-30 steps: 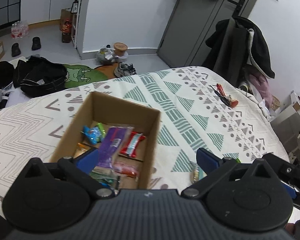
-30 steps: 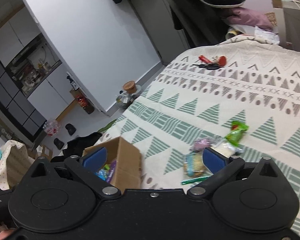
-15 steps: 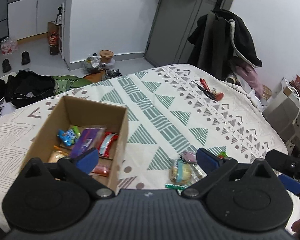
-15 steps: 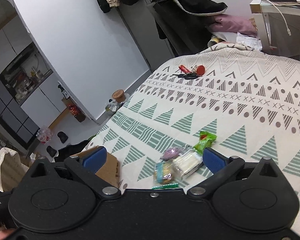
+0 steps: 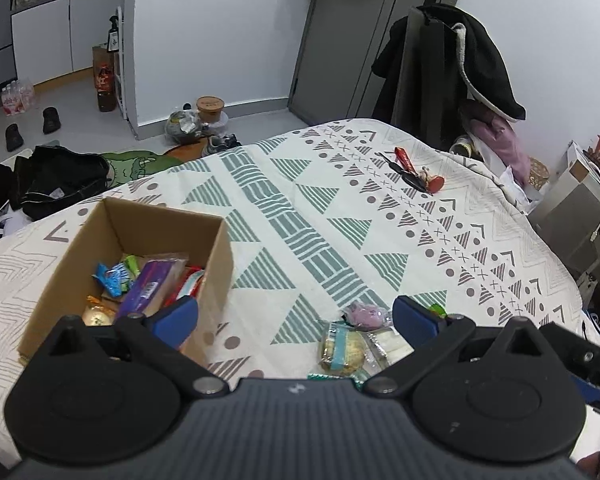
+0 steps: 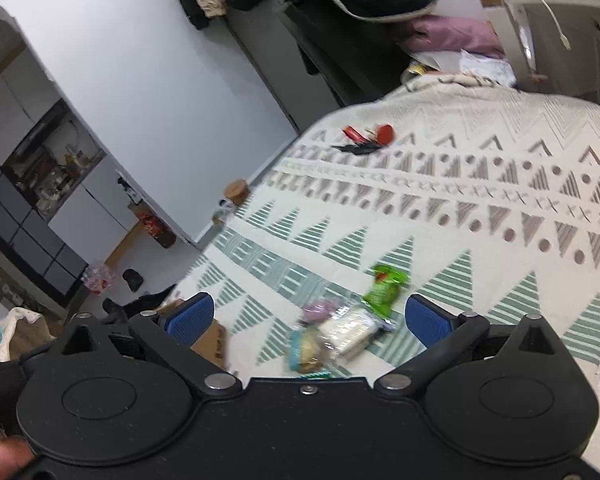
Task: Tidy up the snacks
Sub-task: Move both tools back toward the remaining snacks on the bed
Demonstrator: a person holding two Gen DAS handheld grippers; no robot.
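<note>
Box (image 5: 216,248) part hidden | snacks (image 6: 340,332) blurry | L claw (image 5: 294,318), R claw (image 6: 306,318) wide, empty

Snack-filled cardboard box (image 5: 216,256) sits left of loose snacks (image 5: 356,340) on bedspread (image 5: 340,208).

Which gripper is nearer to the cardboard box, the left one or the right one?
Left. The left gripper has one finger at the cardboard box; the right gripper sits over the loose snacks, with the box at its left edge.
</note>
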